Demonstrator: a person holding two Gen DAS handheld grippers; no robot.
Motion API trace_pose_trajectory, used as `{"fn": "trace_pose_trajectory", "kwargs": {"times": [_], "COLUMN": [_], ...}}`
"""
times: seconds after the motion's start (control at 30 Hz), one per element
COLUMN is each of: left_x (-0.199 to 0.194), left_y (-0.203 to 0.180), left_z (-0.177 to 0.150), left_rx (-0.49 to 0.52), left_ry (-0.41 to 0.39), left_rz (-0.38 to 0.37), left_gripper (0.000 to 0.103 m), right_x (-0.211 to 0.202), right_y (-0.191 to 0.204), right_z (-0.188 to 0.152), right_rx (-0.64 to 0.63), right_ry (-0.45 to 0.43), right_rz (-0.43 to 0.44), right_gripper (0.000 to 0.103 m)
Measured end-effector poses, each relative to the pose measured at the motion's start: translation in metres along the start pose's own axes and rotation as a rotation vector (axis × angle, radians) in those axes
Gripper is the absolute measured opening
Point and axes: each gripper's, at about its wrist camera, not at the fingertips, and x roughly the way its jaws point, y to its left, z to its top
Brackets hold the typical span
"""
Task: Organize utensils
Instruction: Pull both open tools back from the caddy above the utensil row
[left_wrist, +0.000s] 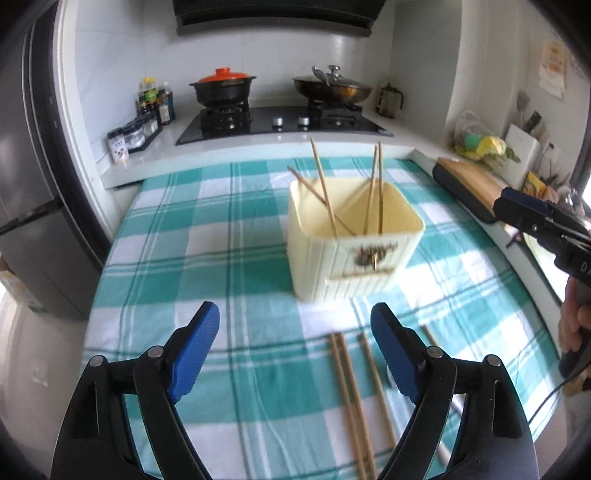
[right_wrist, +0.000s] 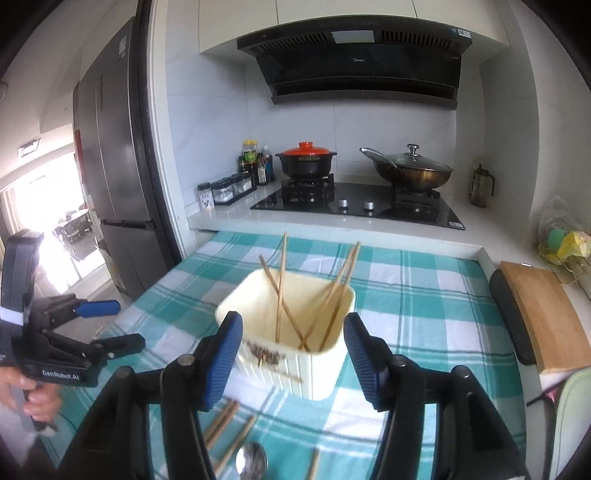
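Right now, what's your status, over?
Left gripper and right gripper open, empty. Four chopsticks in bin; more chopsticks and a spoon on cloth. Nothing blocking.

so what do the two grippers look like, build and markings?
Both match: black linkage frames with silver pivot pins and ribbed blue pads on the jaws. The left gripper has a black pistol-style handle printed "GenRobot.AI" in white, plus a white strap. The right gripper shows partial white lettering and a thin dark cable.

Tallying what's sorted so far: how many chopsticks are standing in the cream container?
4: all in the cream container, two chopsticks leaning left, two leaning right.
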Motion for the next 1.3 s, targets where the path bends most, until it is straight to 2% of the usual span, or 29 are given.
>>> {"fn": "trace_pose_trajectory", "kwargs": {"times": [0.1, 0.27, 0.53, 0.8, 0.97, 1.13, 1.3], "left_x": [-0.011, -0.027, -0.024, -0.027, -0.033, -0.029, -0.03], "left_y": [-0.007, -0.026, -0.042, -0.054, -0.049, -0.045, -0.053], "left_z": [-0.044, -0.099, -0.142, -0.157, -0.165, -0.163, -0.163], "left_rx": [-0.019, -0.075, -0.108, -0.073, -0.076, -0.111, -0.091], "left_ry": [0.029, -0.004, 0.019, 0.006, -0.01, 0.005, -0.011], "left_rz": [0.014, 0.048, 0.076, 0.112, 0.143, 0.13, 0.132], "left_gripper": [0.085, 0.087, 0.087, 0.087, 0.087, 0.088, 0.088], "right_x": [-0.028, -0.071, -0.104, -0.111, -0.116, -0.111, -0.114], "right_y": [0.008, 0.019, 0.042, 0.056, 0.061, 0.06, 0.056], "right_z": [-0.049, -0.117, -0.185, -0.19, -0.189, -0.198, -0.205], "right_rx": [-0.024, -0.016, 0.06, 0.045, 0.03, 0.038, 0.042], "right_ry": [0.035, 0.04, 0.0, -0.026, -0.075, -0.057, -0.057], "right_rz": [-0.026, -0.1, -0.206, -0.203, -0.201, -0.195, -0.209], "right_gripper": [0.058, 0.058, 0.058, 0.058, 0.058, 0.058, 0.058]}}
